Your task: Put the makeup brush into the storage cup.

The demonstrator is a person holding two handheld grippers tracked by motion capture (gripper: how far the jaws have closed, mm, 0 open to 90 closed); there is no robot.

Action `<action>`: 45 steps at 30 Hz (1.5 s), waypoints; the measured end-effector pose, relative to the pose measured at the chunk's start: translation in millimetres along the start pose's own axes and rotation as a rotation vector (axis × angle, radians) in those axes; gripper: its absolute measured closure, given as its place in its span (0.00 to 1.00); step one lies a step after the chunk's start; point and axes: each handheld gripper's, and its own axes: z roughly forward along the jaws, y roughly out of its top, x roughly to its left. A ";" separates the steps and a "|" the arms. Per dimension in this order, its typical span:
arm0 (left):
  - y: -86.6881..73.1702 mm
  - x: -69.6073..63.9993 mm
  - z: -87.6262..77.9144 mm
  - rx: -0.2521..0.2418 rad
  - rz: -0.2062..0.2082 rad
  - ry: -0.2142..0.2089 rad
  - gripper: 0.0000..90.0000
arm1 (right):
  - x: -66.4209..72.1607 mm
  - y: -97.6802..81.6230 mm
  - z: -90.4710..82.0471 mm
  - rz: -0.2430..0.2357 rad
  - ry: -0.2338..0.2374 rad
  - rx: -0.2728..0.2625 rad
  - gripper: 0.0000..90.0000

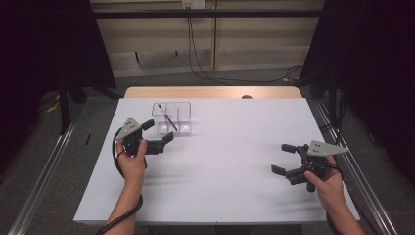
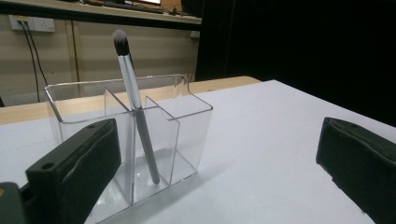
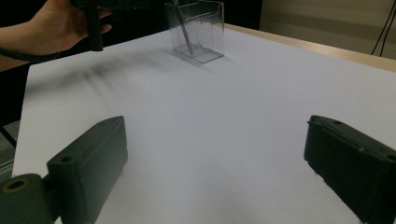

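Brush (image 2: 135,109) in a clear organiser (image 2: 187,126), leaning on a divider with its bristles up and its handle end on the organiser floor. Judging by this, the work looks nearly finished: the brush is already stowed, and nothing else lies on the white table (image 1: 230,147) waiting to be put away. What seems left is only for the hands to draw back.

The organiser sits toward the far left of the table. The left gripper (image 1: 155,134) is just beside the organiser, on its near side, pointing at it; its fingers (image 2: 77,168) stand wide apart and hold nothing. The right gripper (image 1: 285,158) is well apart from the organiser, far to its right and nearer the person; its fingers (image 3: 88,163) are also spread wide and empty, with bare table between them.

Count: one brush, one organiser split by thin walls into several compartments, two grippers, one in each of the person's hands, and one table. Behind the organiser, beyond the table's far edge, cables hang down a pale wall.
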 end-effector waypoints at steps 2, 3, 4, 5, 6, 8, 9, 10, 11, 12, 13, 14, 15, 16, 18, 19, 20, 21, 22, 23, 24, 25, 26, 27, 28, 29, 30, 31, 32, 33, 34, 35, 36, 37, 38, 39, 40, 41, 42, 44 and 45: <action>-0.3 -0.6 -2.4 0.003 0.002 -0.004 0.00 | 0.0 0.0 -0.3 0.001 0.000 0.001 0.07; -0.2 -0.5 -3.4 0.004 0.005 -0.012 0.00 | -0.1 -0.1 -0.6 0.001 -0.002 0.000 0.07; 0.1 -0.7 -4.8 0.002 0.000 -0.016 0.00 | -0.1 -0.1 -0.9 0.001 -0.003 0.001 0.07; 0.6 -0.5 -6.2 0.000 -0.001 -0.019 0.00 | -0.4 -0.2 -1.1 0.001 -0.003 0.002 0.07; 1.1 -0.7 -7.6 -0.001 -0.002 -0.022 0.00 | -0.5 -0.3 -1.2 0.002 -0.003 0.001 0.07; 1.4 -1.1 -10.4 -0.006 -0.003 -0.029 0.00 | -0.4 -0.1 -1.3 0.001 -0.003 0.002 0.07; 1.4 -1.1 -11.7 -0.008 -0.003 -0.032 0.00 | -0.3 0.1 -1.3 0.001 -0.003 0.000 0.07; 1.3 -1.7 -12.9 -0.006 -0.003 -0.029 0.00 | -0.1 0.3 -1.3 0.001 -0.003 -0.001 0.07; 1.1 -1.9 -14.0 -0.007 -0.001 -0.033 0.00 | -0.1 0.4 -1.1 -0.001 -0.003 -0.002 0.07; 1.0 -2.6 -14.9 -0.005 0.003 -0.036 0.00 | 0.0 0.4 -1.0 0.000 -0.003 0.000 0.07; 0.9 -3.5 -16.0 0.003 0.010 -0.034 0.00 | 0.1 0.4 -0.7 0.000 -0.002 -0.002 0.07; 0.7 -4.5 -16.7 -0.001 0.011 -0.039 0.00 | 0.3 0.4 -0.6 0.001 -0.003 0.001 0.07; 0.8 -5.2 -17.9 0.001 0.012 -0.046 0.00 | 0.3 0.3 -0.5 -0.001 -0.003 0.002 0.07; 0.8 -5.9 -18.9 0.000 0.015 -0.045 0.00 | 0.4 0.4 -0.5 0.000 -0.001 0.001 0.07; 1.2 -7.3 -21.0 -0.001 0.015 -0.046 0.00 | 0.4 0.5 -0.4 0.001 -0.002 0.000 0.07; 1.5 -7.2 -22.3 0.004 0.024 -0.046 0.00 | 0.4 0.5 -0.3 0.002 -0.002 0.000 0.07; 1.2 -7.4 -23.0 0.002 0.019 -0.051 0.00 | 0.4 0.4 -0.3 0.000 -0.003 0.002 0.07; 0.8 -7.7 -24.0 0.005 0.022 -0.048 0.00 | 0.3 0.3 -0.2 -0.001 -0.002 0.002 0.07; 0.3 -7.5 -25.3 0.009 0.027 -0.050 0.00 | 0.3 0.2 -0.1 -0.001 -0.002 0.003 0.07; -0.3 -7.9 -26.1 0.009 0.026 -0.050 0.00 | 0.3 0.2 -0.1 -0.002 -0.001 0.003 0.07; -0.7 -7.9 -27.1 0.014 0.035 -0.049 0.00 | 0.3 0.3 -0.1 -0.001 -0.002 0.003 0.07; -1.0 -8.2 -27.9 0.013 0.034 -0.049 0.00 | 0.3 0.3 -0.2 -0.001 -0.002 0.002 0.07; -1.1 -8.2 -28.7 0.012 0.036 -0.053 0.00 | 0.2 0.4 -0.4 0.000 -0.002 0.002 0.07; -1.1 -8.8 -29.7 0.015 0.037 -0.053 0.00 | 0.0 0.4 -0.4 0.000 -0.002 0.001 0.07; -1.1 -9.2 -30.4 0.016 0.043 -0.050 0.00 | -0.1 0.3 -0.5 0.000 -0.003 0.002 0.07; -1.1 -9.7 -31.1 0.013 0.040 -0.053 0.00 | -0.2 0.2 -0.5 0.000 -0.003 0.001 0.07; -0.9 -9.8 -31.9 0.015 0.046 -0.058 0.00 | -0.2 0.2 -0.6 0.000 -0.003 0.000 0.07; -0.9 -10.8 -32.5 0.015 0.047 -0.054 0.00 | -0.2 0.2 -0.6 0.000 -0.003 0.000 0.07; -0.9 -11.0 -33.4 0.013 0.046 -0.057 0.00 | -0.2 0.3 -0.7 0.000 -0.004 0.000 0.07; -0.8 -10.6 -34.6 0.016 0.047 -0.060 0.00 | -0.2 0.3 -0.8 0.001 -0.004 0.000 0.07; -1.1 -10.7 -35.5 0.016 0.048 -0.056 0.00 | -0.2 0.3 -0.8 0.001 -0.003 0.000 0.07; -1.4 -10.5 -36.6 0.020 0.053 -0.055 0.00 | -0.3 0.3 -0.9 0.001 -0.006 0.002 0.07; -1.9 -10.2 -37.5 0.021 0.055 -0.055 0.00 | -0.5 0.2 -0.9 0.001 -0.005 0.003 0.07; -2.3 -10.0 -38.7 0.021 0.052 -0.057 0.00 | -0.5 0.1 -0.9 0.002 -0.005 0.004 0.07; -2.7 -9.7 -39.7 0.024 0.058 -0.052 0.00 | -0.5 0.0 -1.0 0.001 -0.006 0.005 0.07; -3.0 -9.8 -40.7 0.027 0.060 -0.051 0.00 | -0.5 0.1 -1.0 0.000 -0.005 0.005 0.07; -3.3 -9.5 -41.9 0.029 0.061 -0.051 0.00 | -0.3 0.2 -1.1 0.002 -0.006 0.004 0.07; -3.5 -9.0 -43.1 0.032 0.067 -0.050 0.00 | -0.2 0.4 -1.2 0.000 -0.005 0.004 0.07; -3.8 -9.2 -44.2 0.031 0.063 -0.045 0.00 | -0.2 0.5 -1.2 0.001 -0.005 0.004 0.07; -4.4 -8.7 -46.9 0.031 0.062 -0.045 0.00 | -0.2 0.5 -1.0 0.000 -0.005 0.004 0.07; -4.5 -8.3 -48.2 0.031 0.065 -0.045 0.00 | -0.2 0.4 -0.8 0.000 -0.004 0.004 0.07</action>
